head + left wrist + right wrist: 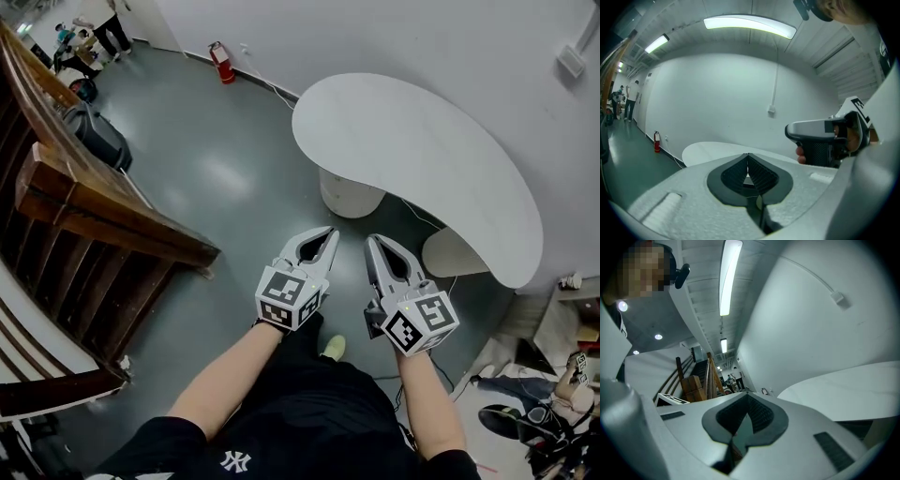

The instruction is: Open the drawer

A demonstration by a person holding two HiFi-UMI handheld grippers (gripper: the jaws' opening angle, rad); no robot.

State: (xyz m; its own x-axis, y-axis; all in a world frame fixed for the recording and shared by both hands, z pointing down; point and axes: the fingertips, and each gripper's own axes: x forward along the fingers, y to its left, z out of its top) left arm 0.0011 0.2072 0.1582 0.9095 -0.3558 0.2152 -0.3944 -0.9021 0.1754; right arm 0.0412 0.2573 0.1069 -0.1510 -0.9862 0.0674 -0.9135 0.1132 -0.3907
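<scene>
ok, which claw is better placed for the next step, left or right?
Right, marginally. No drawer shows in any view; both claws are shut, empty, side by side above the floor. The right claw sits nearer the white table, the left claw nearer the wooden railing.

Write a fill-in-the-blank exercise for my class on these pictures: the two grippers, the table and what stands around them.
1. The left gripper and the right gripper hold nothing, and the jaws of both are ____.
2. The curved top of the table is coloured ____.
3. The fire extinguisher by the far wall is coloured ____.
4. The stair railing at the head view's left is made of ____.

Missing words: shut; white; red; wood
</scene>
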